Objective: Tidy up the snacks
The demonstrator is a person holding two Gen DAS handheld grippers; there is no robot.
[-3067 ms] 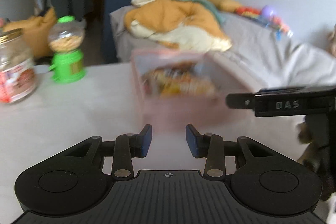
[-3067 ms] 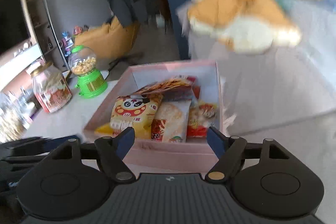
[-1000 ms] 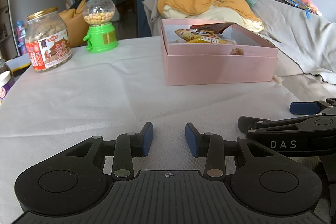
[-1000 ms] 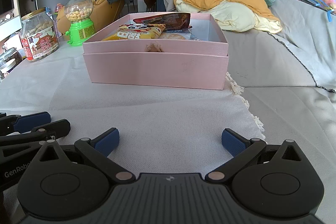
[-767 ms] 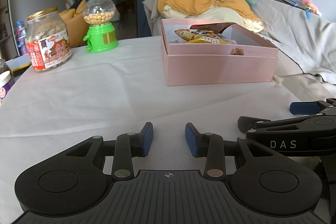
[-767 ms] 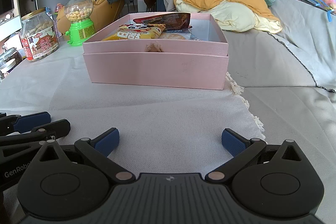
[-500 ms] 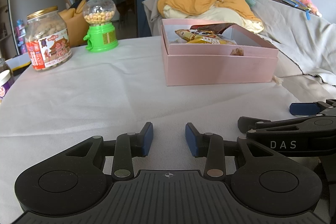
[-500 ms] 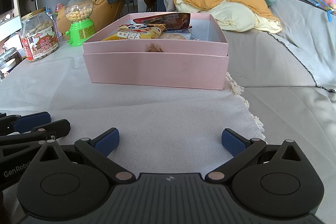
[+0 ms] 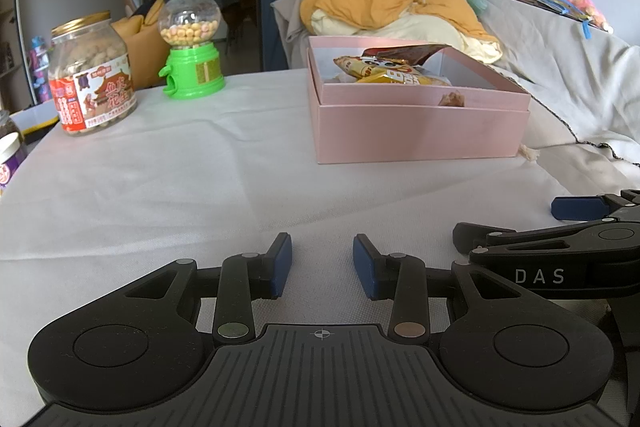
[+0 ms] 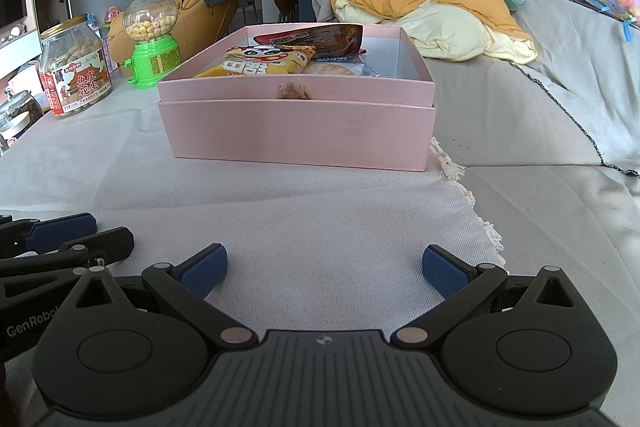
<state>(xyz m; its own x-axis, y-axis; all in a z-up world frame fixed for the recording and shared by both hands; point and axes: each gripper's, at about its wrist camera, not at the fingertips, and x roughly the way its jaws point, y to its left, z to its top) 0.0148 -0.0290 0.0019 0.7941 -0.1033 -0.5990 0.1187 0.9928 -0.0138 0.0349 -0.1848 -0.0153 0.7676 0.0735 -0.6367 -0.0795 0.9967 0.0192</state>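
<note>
Snack packets (image 10: 276,61) fill the pink box (image 10: 298,131) ahead of both tongs; left gripper (image 9: 322,261) slightly apart, right gripper (image 10: 324,269) wide apart, both empty.

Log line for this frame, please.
left hand-held gripper: open, empty, low over cloth | right hand-held gripper: open wide, empty | pink box: on table, snack packets inside

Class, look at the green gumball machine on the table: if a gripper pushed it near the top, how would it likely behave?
The gumball machine stands upright with a round clear globe on a narrower green base, so a high push would probably tip it. The globe looks smooth, so the fingers may slip. The candies inside would likely shift and rattle.
</note>
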